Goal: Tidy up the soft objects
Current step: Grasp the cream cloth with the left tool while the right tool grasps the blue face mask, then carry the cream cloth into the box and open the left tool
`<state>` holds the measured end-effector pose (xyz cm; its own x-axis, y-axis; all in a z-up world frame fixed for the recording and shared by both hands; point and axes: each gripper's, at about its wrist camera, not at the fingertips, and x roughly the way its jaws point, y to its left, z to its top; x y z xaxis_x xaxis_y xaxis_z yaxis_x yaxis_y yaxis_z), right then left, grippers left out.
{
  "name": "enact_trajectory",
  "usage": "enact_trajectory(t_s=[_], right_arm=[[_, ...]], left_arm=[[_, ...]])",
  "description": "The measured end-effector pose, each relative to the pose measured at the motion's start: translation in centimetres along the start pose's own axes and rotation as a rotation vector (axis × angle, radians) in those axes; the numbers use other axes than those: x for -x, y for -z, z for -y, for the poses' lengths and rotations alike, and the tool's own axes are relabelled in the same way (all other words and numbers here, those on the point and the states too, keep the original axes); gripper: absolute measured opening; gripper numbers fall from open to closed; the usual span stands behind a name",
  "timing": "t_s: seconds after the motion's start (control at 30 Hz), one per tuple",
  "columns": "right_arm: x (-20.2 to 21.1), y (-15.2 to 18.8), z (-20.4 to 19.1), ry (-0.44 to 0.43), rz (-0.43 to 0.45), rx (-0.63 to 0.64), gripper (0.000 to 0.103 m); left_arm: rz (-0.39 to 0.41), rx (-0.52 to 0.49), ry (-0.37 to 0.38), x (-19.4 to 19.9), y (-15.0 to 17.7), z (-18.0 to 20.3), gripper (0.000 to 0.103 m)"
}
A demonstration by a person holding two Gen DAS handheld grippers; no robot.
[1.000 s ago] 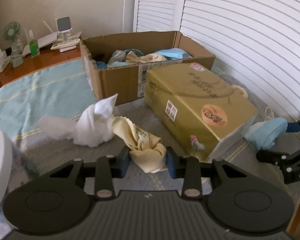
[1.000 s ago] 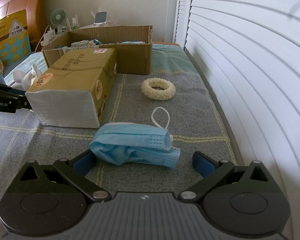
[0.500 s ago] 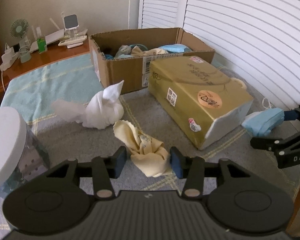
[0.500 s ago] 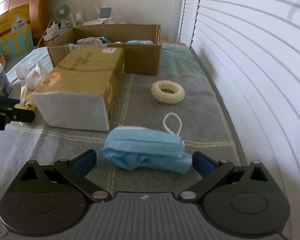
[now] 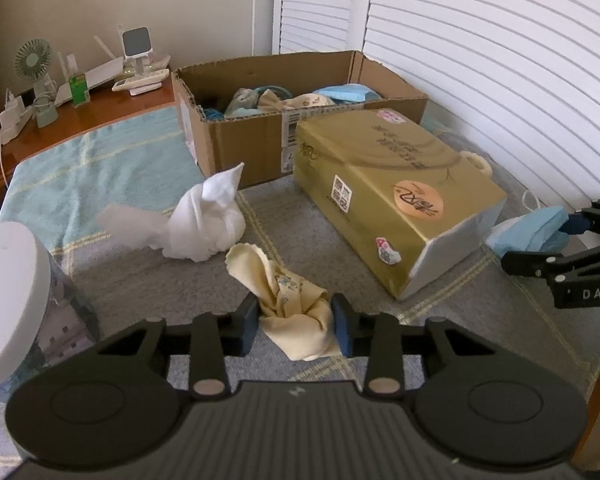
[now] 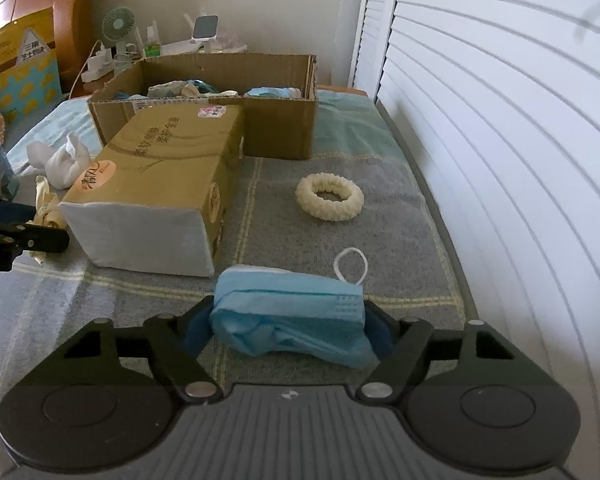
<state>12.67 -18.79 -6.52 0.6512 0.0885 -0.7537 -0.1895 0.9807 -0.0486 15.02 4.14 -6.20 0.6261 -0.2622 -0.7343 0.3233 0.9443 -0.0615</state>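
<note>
Step in hand: both grippers are taking hold of a soft thing each, judged as the pick-up stage before carrying to the cardboard box (image 5: 300,92) at the far side, which already holds cloths and masks.
Left gripper (image 5: 296,326): its jaws have just been closing and pinch the lower bunch of the yellow cloth (image 5: 290,300); the pads press it on both sides.
Yellow cloth: near left on the grey blanket (image 5: 140,280), its free corner standing up toward the white cloth (image 5: 204,220) just beyond.
Gold tissue pack (image 5: 396,200): lies between the two grippers, right in front of the box.
Right gripper (image 6: 288,330): its jaws have just been closing and now touch both ends of the blue mask (image 6: 292,312), which has bunched up between them.
Blue mask: near right, ear loop trailing toward the cream scrunchie (image 6: 330,197) farther off.
Next move, as I judge it: lift both clear of the blanket, pass over the tissue pack, and release inside the box.
Care needed: the mask grip looks loose at its edges.
</note>
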Motion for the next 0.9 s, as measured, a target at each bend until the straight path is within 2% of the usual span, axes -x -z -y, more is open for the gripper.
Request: enact_trajectory(t_s=[0.5,0.7,0.9], right_arm=[[4.1,-0.5,1.0,-0.027,0.071,-0.009,0.076],[5.6,-1.3,1.0,-0.042,0.117,-0.001,0.076],[6.2,-2.0,1.1,-0.045,0.148,0.006,0.076]], left_arm=[[0.043,-0.054,0.036,4.4,-1.6,0.8,0.036],[0.108,-0.080,0.039,5.3,-4.8,1.1,0.036],[0.186,-0.095,0.025,4.1,-9.6,1.2,0.036]])
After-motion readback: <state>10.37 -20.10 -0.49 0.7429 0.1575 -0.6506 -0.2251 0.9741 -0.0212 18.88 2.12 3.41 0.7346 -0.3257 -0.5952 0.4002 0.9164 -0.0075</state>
